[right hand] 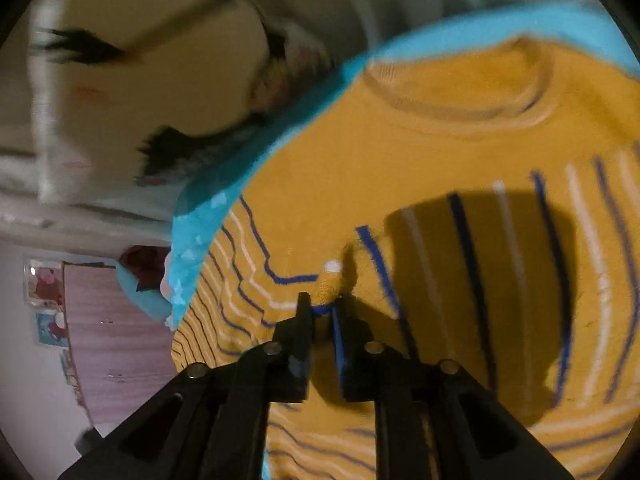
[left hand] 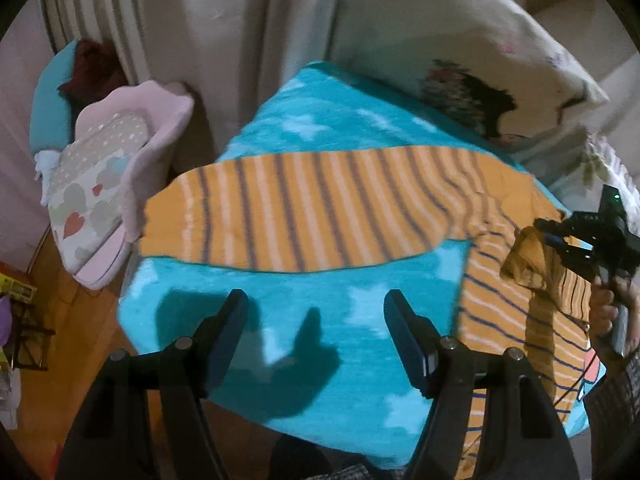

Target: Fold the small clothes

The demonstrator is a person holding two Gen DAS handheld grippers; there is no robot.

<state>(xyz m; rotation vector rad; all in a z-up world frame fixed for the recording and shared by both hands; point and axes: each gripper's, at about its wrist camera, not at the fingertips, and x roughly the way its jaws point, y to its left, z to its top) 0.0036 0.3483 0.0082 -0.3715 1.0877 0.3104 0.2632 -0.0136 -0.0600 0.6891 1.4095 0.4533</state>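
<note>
One small orange knit sweater [left hand: 320, 216], navy-and-white striped, sprawls on my fleecy turquoise star blanket [left hand: 320, 320]; left gripper [left hand: 316, 300] wide and empty, right gripper [right hand: 322, 304] narrowly pinching a fold at six o'clock.

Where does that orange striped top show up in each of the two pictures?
Left wrist view: the orange striped top stretches one sleeve across the middle, its body at the right edge.
Right wrist view: the top fills the right half, collar uppermost.
Shared landmark: the turquoise star blanket under it.
</note>
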